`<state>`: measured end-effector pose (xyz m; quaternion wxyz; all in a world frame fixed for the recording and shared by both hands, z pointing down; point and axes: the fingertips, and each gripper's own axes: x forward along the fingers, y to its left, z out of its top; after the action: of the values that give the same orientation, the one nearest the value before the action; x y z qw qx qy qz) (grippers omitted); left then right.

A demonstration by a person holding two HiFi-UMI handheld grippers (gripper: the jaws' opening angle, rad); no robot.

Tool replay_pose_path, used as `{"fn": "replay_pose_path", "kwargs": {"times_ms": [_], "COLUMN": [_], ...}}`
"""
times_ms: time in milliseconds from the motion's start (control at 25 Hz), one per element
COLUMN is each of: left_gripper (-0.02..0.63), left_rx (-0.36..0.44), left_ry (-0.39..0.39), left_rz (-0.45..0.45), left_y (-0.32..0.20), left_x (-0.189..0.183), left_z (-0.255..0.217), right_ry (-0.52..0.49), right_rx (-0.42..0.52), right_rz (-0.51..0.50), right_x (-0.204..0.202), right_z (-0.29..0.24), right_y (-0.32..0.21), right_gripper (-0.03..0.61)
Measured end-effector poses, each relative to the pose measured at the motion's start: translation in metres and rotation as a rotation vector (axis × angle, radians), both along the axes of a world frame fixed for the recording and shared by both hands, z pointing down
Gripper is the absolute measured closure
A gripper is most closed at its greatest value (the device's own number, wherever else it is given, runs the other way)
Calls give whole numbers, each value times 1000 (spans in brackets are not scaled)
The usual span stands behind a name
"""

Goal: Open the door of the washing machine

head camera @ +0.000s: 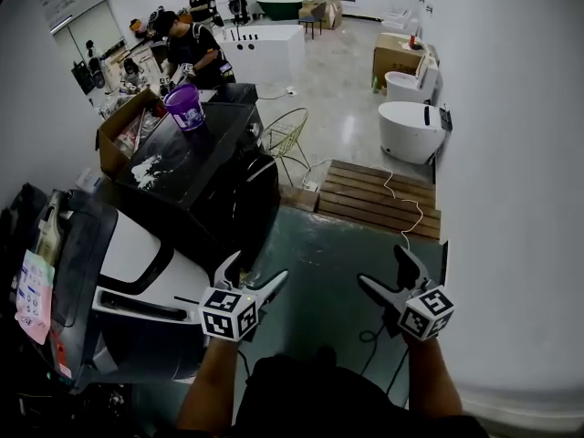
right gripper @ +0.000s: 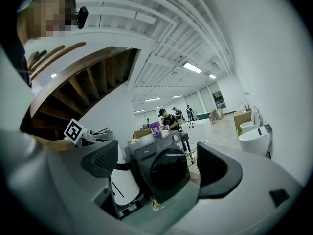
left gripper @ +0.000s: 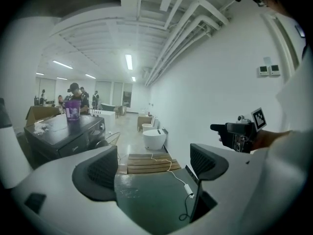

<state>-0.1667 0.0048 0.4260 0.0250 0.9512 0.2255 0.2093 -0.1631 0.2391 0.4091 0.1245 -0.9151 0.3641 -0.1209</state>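
The black front-loading washing machine (head camera: 196, 176) stands left of centre in the head view. Its round dark door (head camera: 263, 203) is closed and faces the green floor. A purple cup (head camera: 185, 108) stands on its top. My left gripper (head camera: 255, 270) hangs open and empty just in front of the machine, below the door. My right gripper (head camera: 381, 265) is open and empty too, further right over the floor. The right gripper view looks straight at the closed door (right gripper: 168, 169) between that gripper's (right gripper: 159, 163) spread jaws. The left gripper (left gripper: 152, 168) points past the machine (left gripper: 63, 133) at the floor.
A white appliance (head camera: 137, 263) sits to the machine's near left, an open cardboard box (head camera: 123, 126) behind it. A wire chair (head camera: 287, 135), a wooden pallet (head camera: 379, 197) with a white cable (head camera: 406, 213), and white toilets (head camera: 411, 130) lie beyond. People (head camera: 187, 48) work at the back.
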Motion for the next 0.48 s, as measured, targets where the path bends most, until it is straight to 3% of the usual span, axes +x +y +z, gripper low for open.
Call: {"fn": "replay_pose_path", "kwargs": {"times_ms": [480], "left_gripper": [135], "left_rx": [-44], "left_ry": [-20], "left_rz": [65], "left_y": [22], "left_x": [99], "left_z": [17], "right_ry": [-47], "right_rx": [-25], "right_rz": [6], "right_x": [67], "right_z": [20], "right_y": [10], "right_gripper": [107]}}
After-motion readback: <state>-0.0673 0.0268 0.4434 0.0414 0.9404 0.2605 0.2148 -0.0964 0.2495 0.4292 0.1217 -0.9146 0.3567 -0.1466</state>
